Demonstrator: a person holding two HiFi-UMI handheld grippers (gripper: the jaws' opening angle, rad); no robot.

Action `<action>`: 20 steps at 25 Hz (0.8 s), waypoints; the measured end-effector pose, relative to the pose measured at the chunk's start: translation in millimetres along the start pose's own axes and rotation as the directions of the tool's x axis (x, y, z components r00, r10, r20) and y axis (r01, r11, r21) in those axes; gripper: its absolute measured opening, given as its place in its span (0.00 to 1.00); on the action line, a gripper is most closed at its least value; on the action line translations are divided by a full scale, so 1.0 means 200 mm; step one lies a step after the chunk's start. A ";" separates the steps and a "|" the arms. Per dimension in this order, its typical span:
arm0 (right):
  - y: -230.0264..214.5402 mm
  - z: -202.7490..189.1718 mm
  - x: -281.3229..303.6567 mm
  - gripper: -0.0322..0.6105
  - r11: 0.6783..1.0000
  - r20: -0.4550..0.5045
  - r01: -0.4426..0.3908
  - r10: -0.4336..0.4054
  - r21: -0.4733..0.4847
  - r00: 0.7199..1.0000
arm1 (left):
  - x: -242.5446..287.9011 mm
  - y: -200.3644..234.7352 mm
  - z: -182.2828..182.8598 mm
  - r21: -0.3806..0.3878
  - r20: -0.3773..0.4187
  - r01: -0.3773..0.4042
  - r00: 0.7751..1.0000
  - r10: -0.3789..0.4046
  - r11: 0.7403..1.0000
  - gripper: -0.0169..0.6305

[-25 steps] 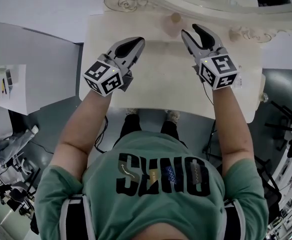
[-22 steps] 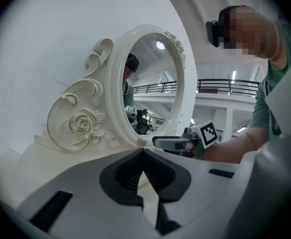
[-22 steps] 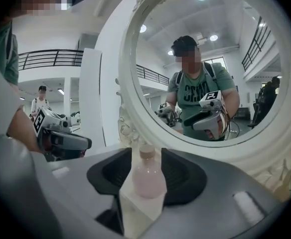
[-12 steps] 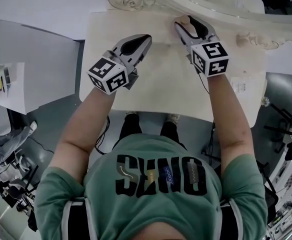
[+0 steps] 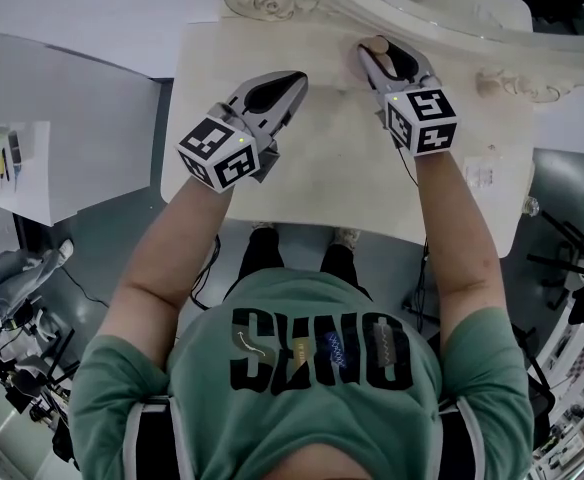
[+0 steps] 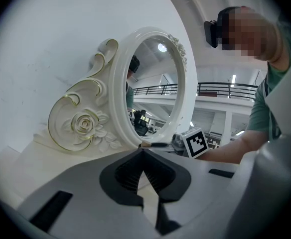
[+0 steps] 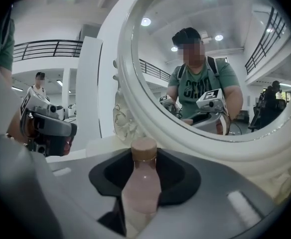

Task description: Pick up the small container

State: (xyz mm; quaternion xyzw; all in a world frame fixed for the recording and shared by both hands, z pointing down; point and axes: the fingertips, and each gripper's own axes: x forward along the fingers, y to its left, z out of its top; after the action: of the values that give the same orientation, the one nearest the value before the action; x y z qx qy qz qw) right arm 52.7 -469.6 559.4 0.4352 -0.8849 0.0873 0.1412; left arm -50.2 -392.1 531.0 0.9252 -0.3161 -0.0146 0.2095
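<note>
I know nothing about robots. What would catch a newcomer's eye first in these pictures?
The ornate white mirror, with gold-edged scrolls and a carved rose, dominates the back of the cream dressing table. Just in front of it, the right gripper has just been closing its jaws and now pinches a small pale pink bottle with a tan cap. The left gripper hovers shut and empty.

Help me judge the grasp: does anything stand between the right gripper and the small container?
Nothing visible does. The small container stands upright between the jaws of the right gripper, which have just been closing and look pressed on its sides. The mirror frame is behind it.
</note>
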 end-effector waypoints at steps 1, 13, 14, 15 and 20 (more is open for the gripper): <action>0.00 0.00 -0.02 0.28 1.000 0.002 0.001 -0.001 0.002 1.000 | -0.01 -0.01 0.01 0.002 0.003 0.001 1.000 -0.001 1.000 0.03; -0.01 0.10 -0.29 0.27 1.000 0.022 0.027 -0.027 0.001 0.999 | -0.03 -0.17 0.12 0.041 0.033 0.028 0.999 -0.030 0.999 0.03; -0.02 0.11 -0.32 0.27 1.000 0.024 0.029 -0.029 0.000 0.999 | -0.03 -0.19 0.13 0.044 0.037 0.032 0.999 -0.034 0.999 0.03; -0.02 0.13 -0.35 0.27 1.000 0.025 0.030 -0.030 -0.002 0.999 | -0.03 -0.21 0.15 0.048 0.040 0.035 0.999 -0.037 0.998 0.03; -0.01 0.18 -0.47 0.27 0.999 0.029 0.038 -0.038 -0.006 0.999 | -0.03 -0.31 0.22 0.072 0.057 0.048 0.997 -0.052 0.996 0.03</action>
State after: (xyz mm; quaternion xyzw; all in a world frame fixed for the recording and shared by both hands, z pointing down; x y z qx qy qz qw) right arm 103.3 -411.1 494.2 0.4526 -0.8788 0.0754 0.1313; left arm -26.5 -360.7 466.2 0.9388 -0.2993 -0.0361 0.1669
